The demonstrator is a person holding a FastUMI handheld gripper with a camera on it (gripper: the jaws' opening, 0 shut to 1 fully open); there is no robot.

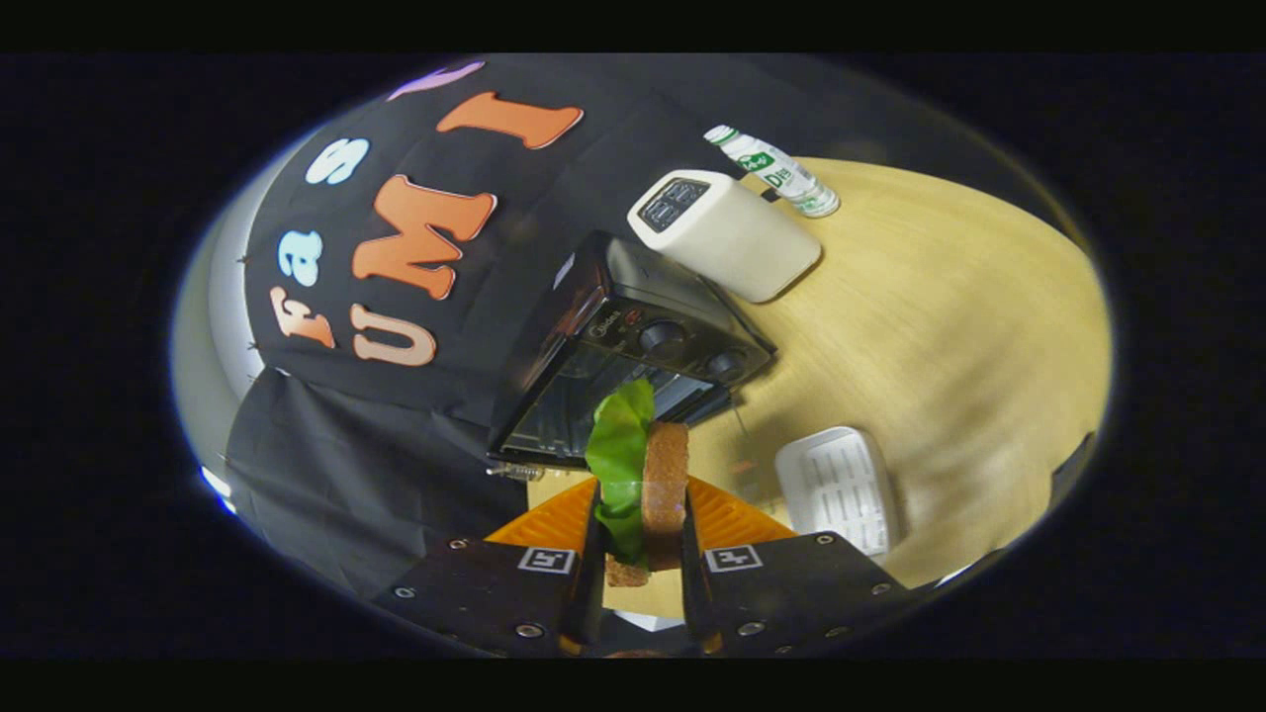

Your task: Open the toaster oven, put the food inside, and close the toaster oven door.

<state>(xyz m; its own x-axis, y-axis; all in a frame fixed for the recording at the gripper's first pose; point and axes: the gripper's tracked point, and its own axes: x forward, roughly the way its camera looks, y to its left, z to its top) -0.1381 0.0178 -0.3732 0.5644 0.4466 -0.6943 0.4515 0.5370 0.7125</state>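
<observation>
The gripper (641,539) fingers pinch a light, soft, crushable sandwich (648,485) by its flat sides, just before the toaster oven (633,336).

I see a glossy black toaster oven (633,341) with a shiny glass door, standing on a smooth, pale wood-grain tabletop (949,316). My jaws pinch a rough, grainy bread slice (665,480) against a crinkled leaf (619,450). The ribbed white tray (839,487) looks plastic.
</observation>
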